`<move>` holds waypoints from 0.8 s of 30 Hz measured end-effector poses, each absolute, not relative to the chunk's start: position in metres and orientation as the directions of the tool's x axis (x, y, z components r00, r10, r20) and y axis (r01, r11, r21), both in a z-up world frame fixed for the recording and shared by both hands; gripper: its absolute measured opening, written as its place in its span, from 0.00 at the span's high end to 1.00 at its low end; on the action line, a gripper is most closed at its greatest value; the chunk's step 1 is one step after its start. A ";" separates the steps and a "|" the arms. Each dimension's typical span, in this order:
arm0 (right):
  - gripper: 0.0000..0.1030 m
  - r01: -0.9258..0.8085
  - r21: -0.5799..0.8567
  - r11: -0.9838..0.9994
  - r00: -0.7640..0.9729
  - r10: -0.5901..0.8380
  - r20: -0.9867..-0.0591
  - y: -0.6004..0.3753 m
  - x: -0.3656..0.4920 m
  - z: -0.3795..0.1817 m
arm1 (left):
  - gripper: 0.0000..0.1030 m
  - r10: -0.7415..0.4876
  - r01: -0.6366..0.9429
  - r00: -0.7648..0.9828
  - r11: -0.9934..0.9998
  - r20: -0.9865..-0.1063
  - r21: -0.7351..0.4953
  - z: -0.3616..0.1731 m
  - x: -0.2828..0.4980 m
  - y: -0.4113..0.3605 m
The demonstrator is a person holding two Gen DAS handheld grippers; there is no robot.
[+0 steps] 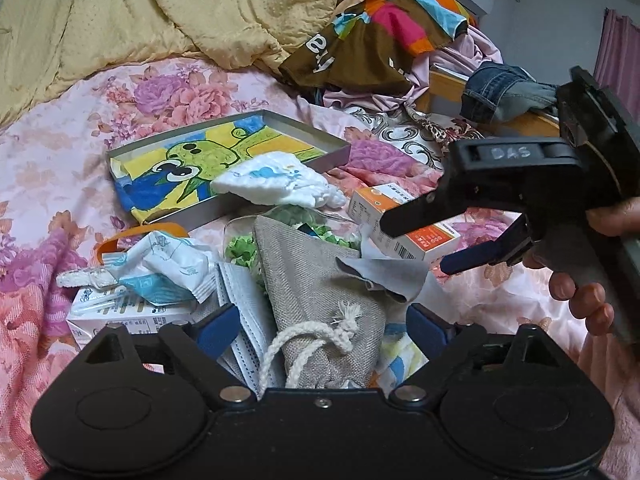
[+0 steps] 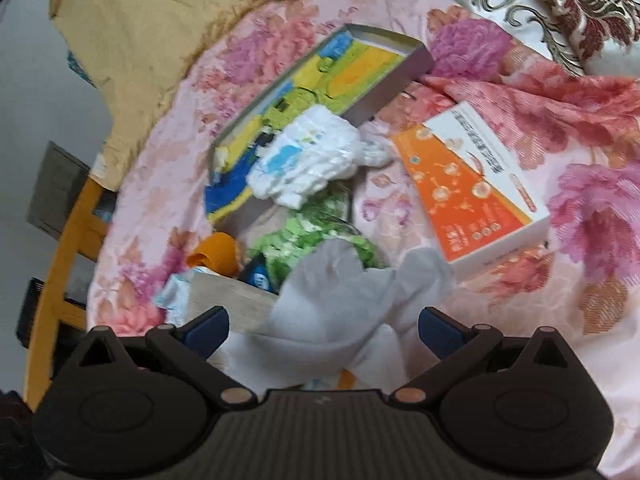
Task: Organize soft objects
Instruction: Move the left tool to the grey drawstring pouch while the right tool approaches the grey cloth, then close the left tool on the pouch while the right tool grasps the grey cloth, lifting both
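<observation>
A pile of soft things lies on the floral bedspread (image 1: 48,184). A grey linen drawstring pouch (image 1: 316,296) lies between the open fingers of my left gripper (image 1: 320,330), beside face masks (image 1: 240,304). A pale grey cloth (image 2: 344,300) lies between the open fingers of my right gripper (image 2: 323,330); the cloth also shows in the left wrist view (image 1: 384,276). The right gripper shows in the left wrist view (image 1: 416,244), open above the orange box (image 1: 404,224). A white padded cloth (image 1: 276,180) rests on the tin's edge.
A shallow metal tin (image 1: 224,160) holds a green cartoon drawing. An orange and white box (image 2: 476,184) lies to the right. A green bag (image 2: 316,240), a white carton (image 1: 120,316), wrappers, a yellow quilt (image 1: 160,8) and piled clothes (image 1: 376,36) surround the pile.
</observation>
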State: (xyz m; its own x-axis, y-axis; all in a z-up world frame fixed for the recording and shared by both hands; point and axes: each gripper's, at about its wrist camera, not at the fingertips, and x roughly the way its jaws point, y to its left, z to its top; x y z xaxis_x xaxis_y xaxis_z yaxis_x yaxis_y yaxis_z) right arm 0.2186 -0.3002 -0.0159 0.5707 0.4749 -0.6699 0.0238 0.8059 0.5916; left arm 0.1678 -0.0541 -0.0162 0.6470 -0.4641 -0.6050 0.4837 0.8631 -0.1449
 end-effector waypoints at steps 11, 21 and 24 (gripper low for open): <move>0.05 -0.018 0.632 0.774 0.538 0.541 -0.647 -0.294 0.213 -0.012 | 0.24 -0.442 0.468 0.622 0.872 -0.646 -0.146 -0.022 0.174 -0.057; 0.31 0.044 0.585 0.810 0.479 0.497 -0.724 -0.285 0.216 -0.028 | 0.52 -0.439 0.456 0.622 0.876 -0.648 -0.156 -0.025 0.175 -0.055; 0.43 0.059 0.592 0.803 0.480 0.498 -0.723 -0.287 0.217 -0.031 | 0.60 -0.451 0.456 0.619 0.873 -0.643 -0.174 -0.024 0.174 -0.054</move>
State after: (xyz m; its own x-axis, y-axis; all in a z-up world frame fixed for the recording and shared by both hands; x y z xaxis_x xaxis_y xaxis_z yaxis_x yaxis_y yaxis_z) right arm 0.2166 -0.2868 -0.0312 0.4797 0.4976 -0.7227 0.0592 0.8034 0.5925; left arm 0.1740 -0.0542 -0.0236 0.6188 -0.4512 -0.6430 0.4556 0.8730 -0.1740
